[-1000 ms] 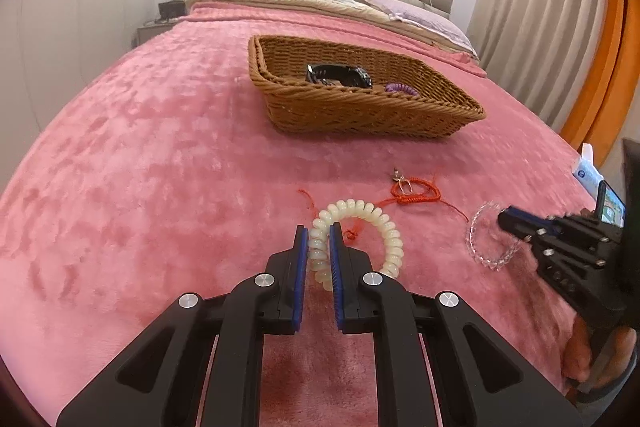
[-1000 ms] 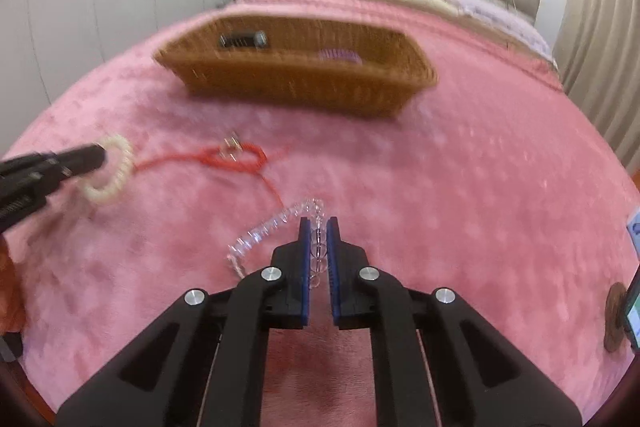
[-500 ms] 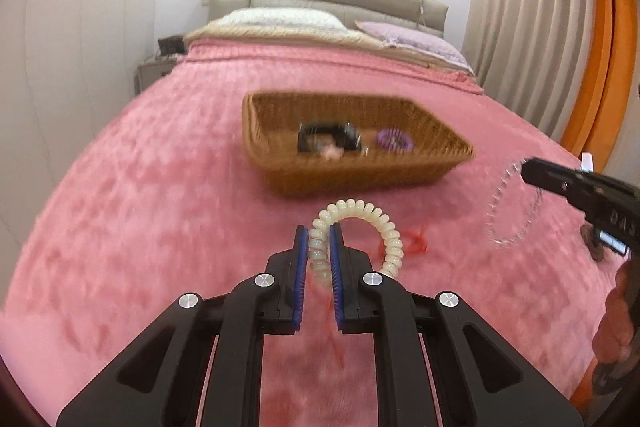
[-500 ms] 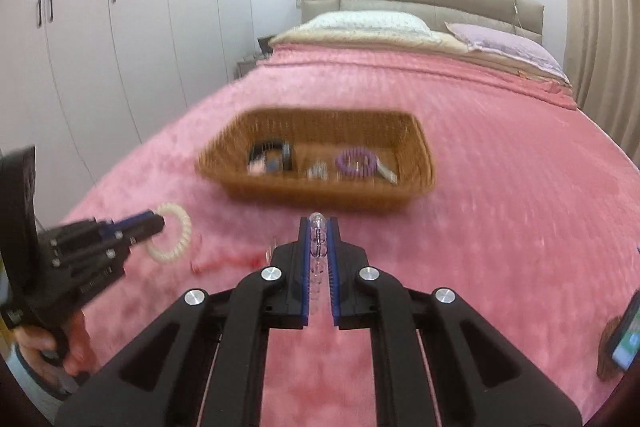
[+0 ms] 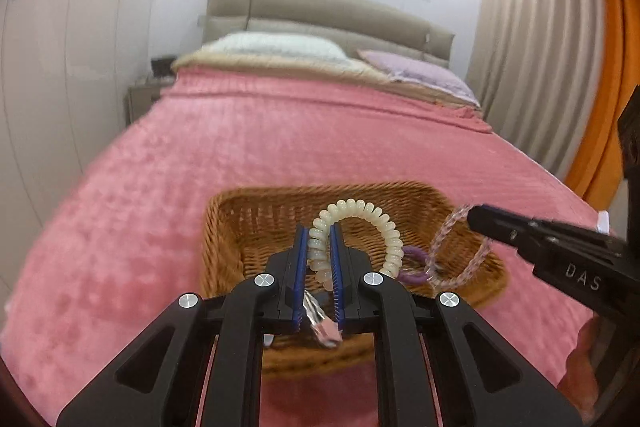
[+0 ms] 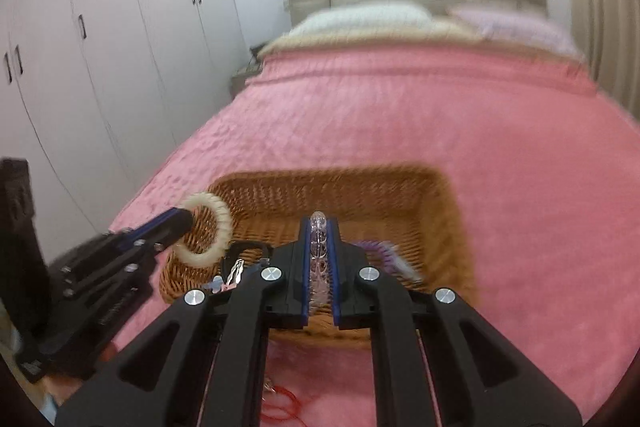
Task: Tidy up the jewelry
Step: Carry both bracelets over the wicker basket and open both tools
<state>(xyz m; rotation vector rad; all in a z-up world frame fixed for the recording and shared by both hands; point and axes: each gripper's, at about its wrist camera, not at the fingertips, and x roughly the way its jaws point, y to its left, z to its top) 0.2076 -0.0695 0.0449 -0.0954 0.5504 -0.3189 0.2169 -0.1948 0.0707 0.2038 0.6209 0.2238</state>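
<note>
At lower centre of the frame the left gripper pinches a cream bead bracelet between its blue-padded fingers, the loop arching up and to the right over a wicker basket on the pink bed. From the right edge the right gripper holds a clear bead bracelet over the basket's right side, beside a purple bracelet lying inside.

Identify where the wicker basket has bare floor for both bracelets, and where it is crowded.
The wicker basket is bare along its far wall and far left corner. Its near side is crowded: the purple bracelet, a silver clip. The left tongs hold the cream bead bracelet, the right tongs the clear crystal bracelet, both above it.
</note>
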